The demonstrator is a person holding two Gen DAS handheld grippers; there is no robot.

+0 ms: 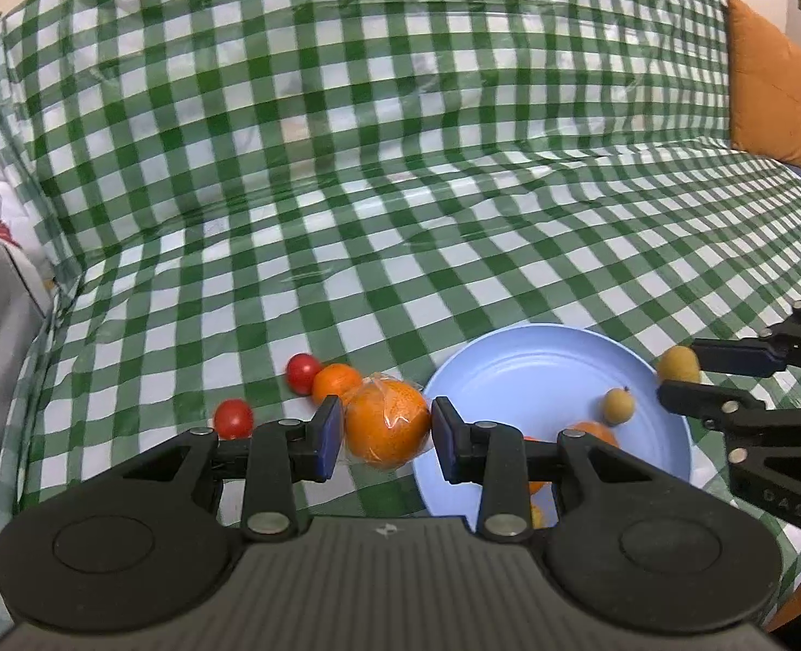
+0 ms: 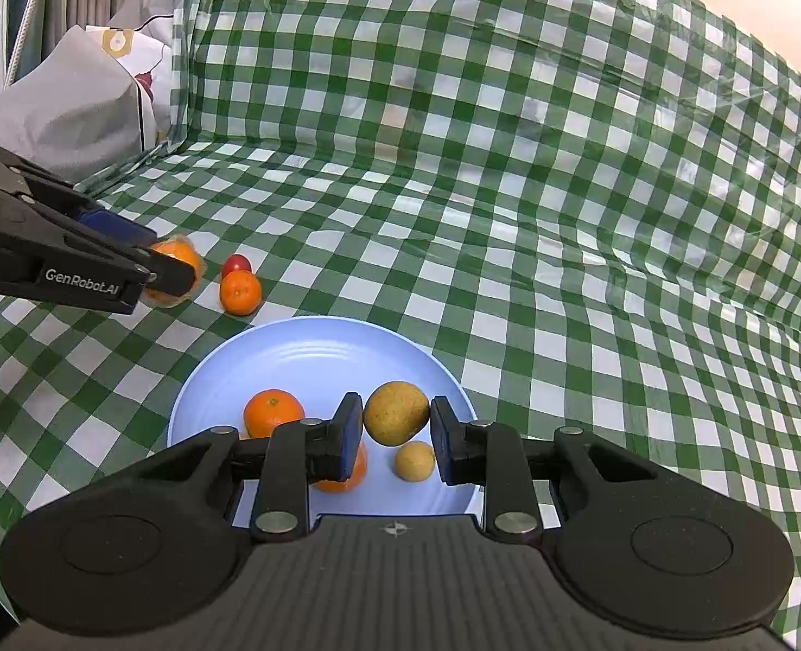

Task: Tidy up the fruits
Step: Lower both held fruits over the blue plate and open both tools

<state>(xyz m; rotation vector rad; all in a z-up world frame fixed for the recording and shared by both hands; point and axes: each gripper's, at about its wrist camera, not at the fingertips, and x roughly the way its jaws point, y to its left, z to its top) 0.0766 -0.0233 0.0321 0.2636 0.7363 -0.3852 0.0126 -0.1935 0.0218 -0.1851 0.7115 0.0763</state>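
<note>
A light blue plate (image 1: 514, 374) (image 2: 303, 358) lies on the green checked cloth. My left gripper (image 1: 385, 434) is shut on a plastic-wrapped orange (image 1: 387, 423) (image 2: 175, 257) beside the plate's left rim. My right gripper (image 2: 395, 426) (image 1: 677, 374) is shut on a yellow-brown fruit (image 2: 395, 412) (image 1: 678, 362) held just above the plate. On the plate lie a smaller yellow fruit (image 2: 414, 460) (image 1: 617, 406) and two mandarins (image 2: 273, 412), one partly hidden behind my left finger. On the cloth lie a mandarin (image 1: 336, 380) (image 2: 240, 293) and two red tomatoes (image 1: 303, 373) (image 1: 233, 419).
The checked cloth covers a sofa seat and backrest (image 1: 400, 108). An orange cushion (image 1: 769, 81) stands at the far right. Grey and white bags (image 2: 75, 108) lie at the left end.
</note>
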